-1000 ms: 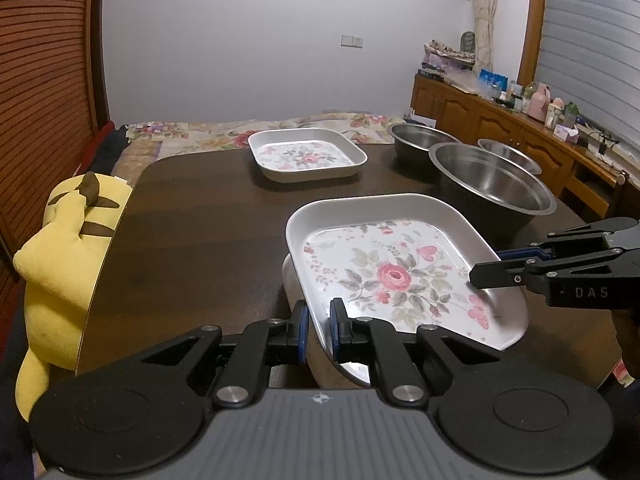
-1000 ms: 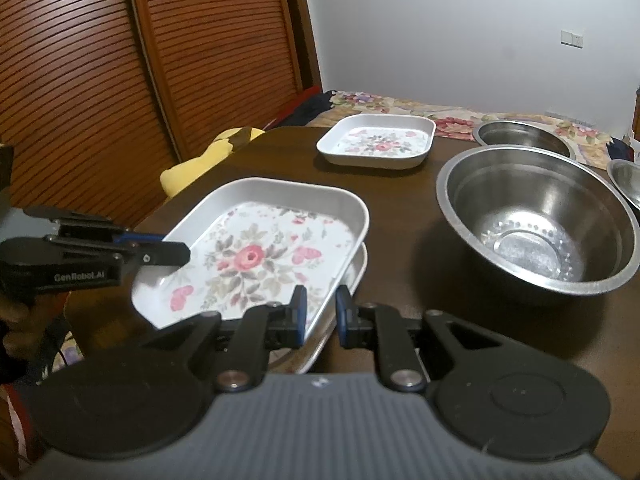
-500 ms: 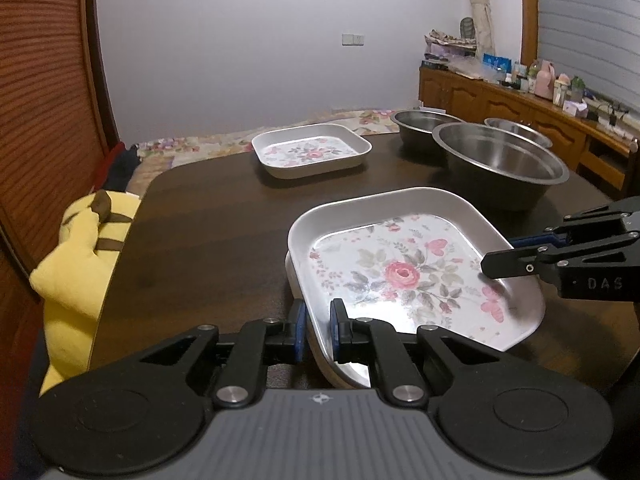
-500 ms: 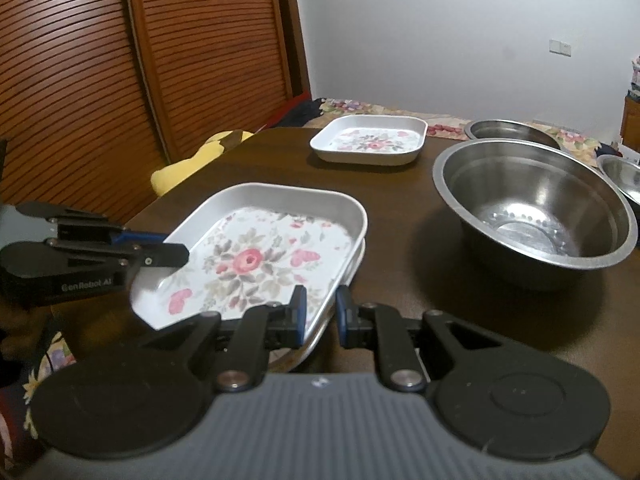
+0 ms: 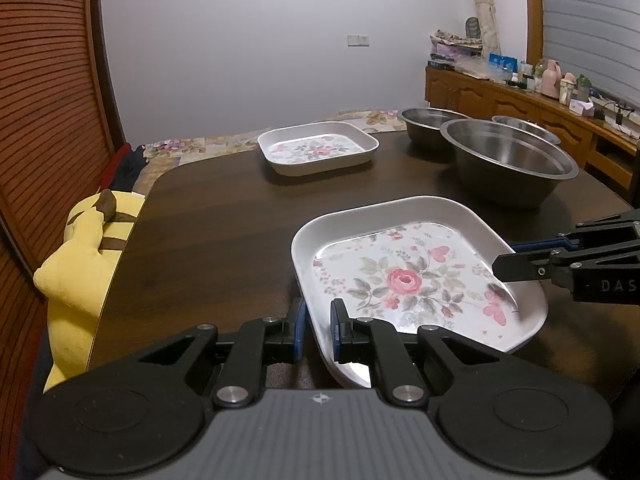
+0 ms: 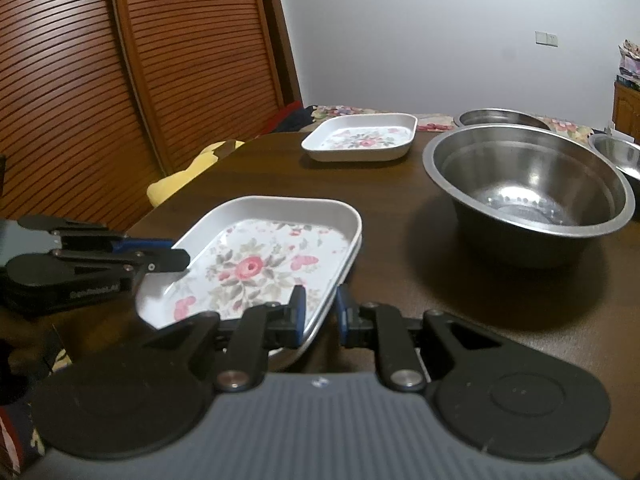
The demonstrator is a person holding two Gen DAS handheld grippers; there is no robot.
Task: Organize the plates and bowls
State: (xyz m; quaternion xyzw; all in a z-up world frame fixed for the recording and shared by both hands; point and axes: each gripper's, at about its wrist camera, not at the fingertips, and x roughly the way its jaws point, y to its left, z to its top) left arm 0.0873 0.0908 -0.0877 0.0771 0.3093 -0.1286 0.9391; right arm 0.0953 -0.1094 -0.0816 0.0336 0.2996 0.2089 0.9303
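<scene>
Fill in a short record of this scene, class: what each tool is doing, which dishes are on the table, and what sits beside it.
left tool: shut on the near rim of the floral tray
right tool: shut on the opposite rim of the same tray
under the tray: a second tray's rim shows, stacked
far floral tray: alone near the far edge of the table
steel bowls: large one nearest; two smaller, and, behind
beside the table: yellow plush toy
</scene>
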